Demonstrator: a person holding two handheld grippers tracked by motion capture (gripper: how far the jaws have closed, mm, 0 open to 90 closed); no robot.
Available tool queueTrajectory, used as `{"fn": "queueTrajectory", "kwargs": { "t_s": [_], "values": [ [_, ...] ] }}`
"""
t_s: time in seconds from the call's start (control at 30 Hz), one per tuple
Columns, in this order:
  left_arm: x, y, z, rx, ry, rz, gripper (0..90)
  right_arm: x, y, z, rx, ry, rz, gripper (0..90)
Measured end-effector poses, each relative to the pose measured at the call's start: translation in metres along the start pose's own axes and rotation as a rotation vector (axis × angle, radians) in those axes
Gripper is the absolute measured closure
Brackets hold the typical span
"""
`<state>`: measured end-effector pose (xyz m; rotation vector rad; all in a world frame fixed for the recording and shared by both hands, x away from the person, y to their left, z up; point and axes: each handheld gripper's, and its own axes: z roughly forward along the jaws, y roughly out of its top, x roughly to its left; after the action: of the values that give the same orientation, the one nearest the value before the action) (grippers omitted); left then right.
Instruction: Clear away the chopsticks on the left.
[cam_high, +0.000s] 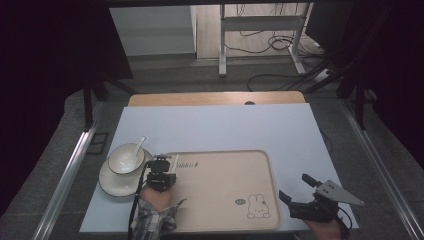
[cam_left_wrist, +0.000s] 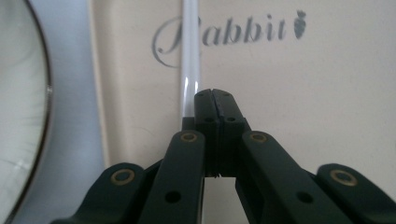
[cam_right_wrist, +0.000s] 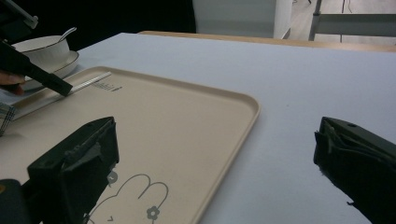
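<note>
My left gripper (cam_high: 165, 165) clamps a white stick (cam_left_wrist: 190, 60) over the tray's (cam_high: 225, 220) left rim, beside the bowl (cam_high: 125, 157). My right gripper (cam_high: 295, 190) gapes empty past the tray's right edge.

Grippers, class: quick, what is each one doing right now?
Left gripper: shut on the white stick, over the tray.
Right gripper: open, holding nothing.

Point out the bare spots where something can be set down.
Free: the tray between its Rabbit lettering and rabbit drawing; the table beyond the tray. Crowded: the left, around bowl, saucer, left gripper and its white stick.
</note>
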<state>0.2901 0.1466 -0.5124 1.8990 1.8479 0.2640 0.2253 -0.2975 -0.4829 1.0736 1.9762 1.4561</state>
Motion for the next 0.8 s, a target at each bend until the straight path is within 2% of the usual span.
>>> {"fn": "queueTrajectory", "kwargs": {
  "t_s": [0.2,0.63,0.8],
  "values": [
    [0.006,-0.001,0.0,-0.001,0.034,-0.009,90.0,0.0,0.0,0.0,0.0,-0.001,0.001,0.0],
    [0.012,-0.003,-0.004,-0.013,-0.017,-0.016,88.5,0.0,-0.001,0.001,0.002,-0.006,-0.001,0.0],
    [0.009,-0.005,-0.007,-0.015,-0.044,0.01,88.3,0.0,-0.001,0.001,0.003,-0.005,-0.004,0.0]
  ]
}}
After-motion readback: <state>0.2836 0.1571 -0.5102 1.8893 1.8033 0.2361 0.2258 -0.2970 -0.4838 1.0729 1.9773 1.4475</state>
